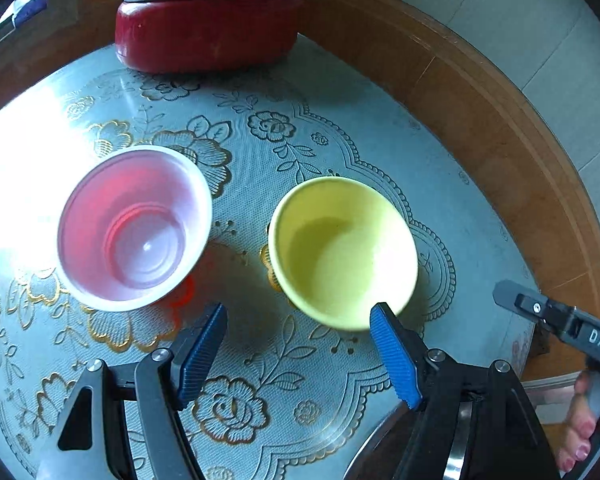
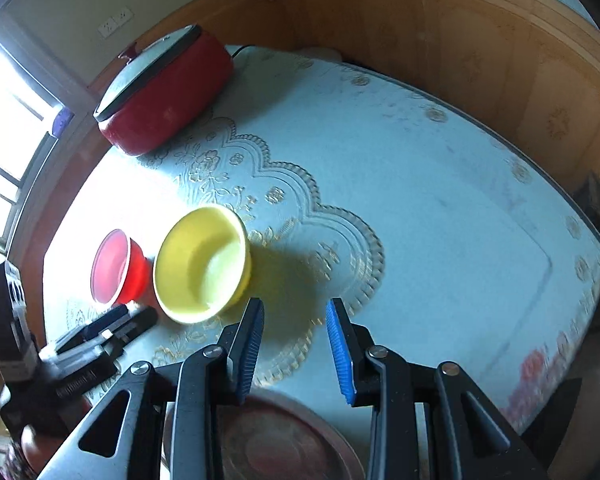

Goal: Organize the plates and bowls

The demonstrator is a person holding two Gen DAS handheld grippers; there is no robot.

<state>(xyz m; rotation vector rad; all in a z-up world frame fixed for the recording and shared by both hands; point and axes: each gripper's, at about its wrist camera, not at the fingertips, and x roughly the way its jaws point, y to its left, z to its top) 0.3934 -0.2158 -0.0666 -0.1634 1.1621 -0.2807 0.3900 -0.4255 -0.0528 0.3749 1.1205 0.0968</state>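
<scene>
- Left gripper (image 1: 298, 322): jaws stand wide apart, nothing between them; the right-hand pad sits just at the near rim of the yellow bowl (image 1: 342, 252), contact uncertain.
- Right gripper (image 2: 294, 320): jaws part open, narrower than the left, nothing between them; only cloth beyond the tips. It hangs to the right of the yellow bowl, near but apart.
- Plate (image 2: 292, 440): a round metal plate with a reddish centre lies under the right gripper at the near edge of the bench (image 2: 440, 216). Largely hidden by the gripper frame.
- Yellow bowl: upright, empty, on the patterned cloth, mid-bench.
- Red bowl (image 1: 134, 226): upright, empty, translucent, beside the yellow bowl on its left. Apart in the left wrist view; touching or not cannot be told from the right wrist view.
- Red pot (image 1: 208, 24): lidded, at the far edge of the bench, well apart from both bowls.
- Step in hand (judgement): both grippers empty, bowls not yet stacked; reads as the approach to a first bowl pick, most likely the yellow one by the left gripper.
- Next move calls for: one pad inside the wall, one outside, close on the rim, lift straight to avoid tipping, then nest with the red bowl or set on the plate.
</scene>
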